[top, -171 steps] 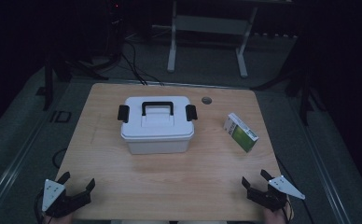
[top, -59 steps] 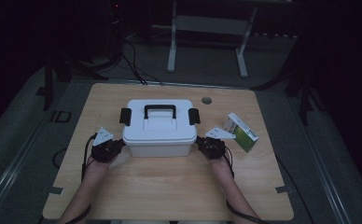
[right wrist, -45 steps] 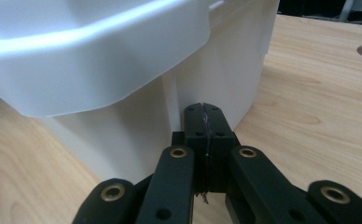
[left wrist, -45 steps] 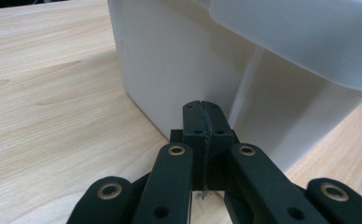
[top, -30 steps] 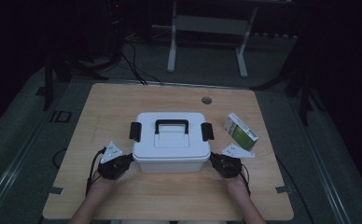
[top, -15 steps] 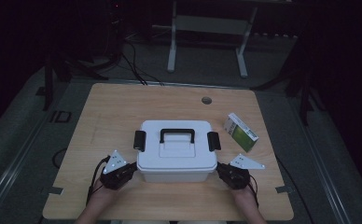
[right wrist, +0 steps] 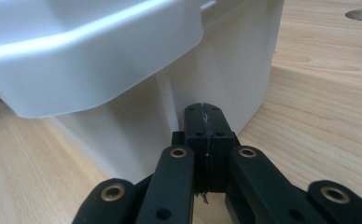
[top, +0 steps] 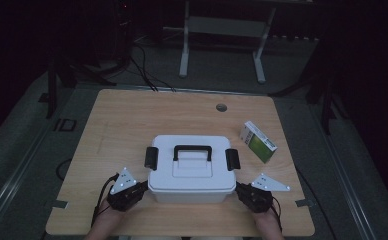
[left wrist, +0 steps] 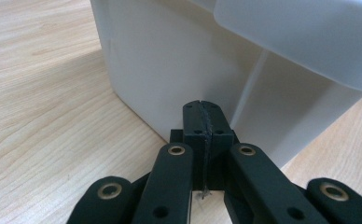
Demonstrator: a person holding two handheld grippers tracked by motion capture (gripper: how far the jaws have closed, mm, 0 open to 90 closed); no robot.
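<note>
A white lidded box with a black handle and two black side latches stands on the wooden table, near its front edge. My left gripper is shut, its tips against the box's lower left side. My right gripper is also shut and touches the lower right side. In the left gripper view the closed jaws meet at the left gripper's tip, against the white wall under the lid's rim. The right gripper view shows the same, with the right gripper's tip touching the wall.
A small green and white carton lies to the right of the box, farther back. A round cable hole sits near the table's far edge. Beyond the table are a dark floor, cables and a grey stand.
The box has slid toward the table's near edge, squeezed between the two shut grippers. Both hands have drawn back with it.
</note>
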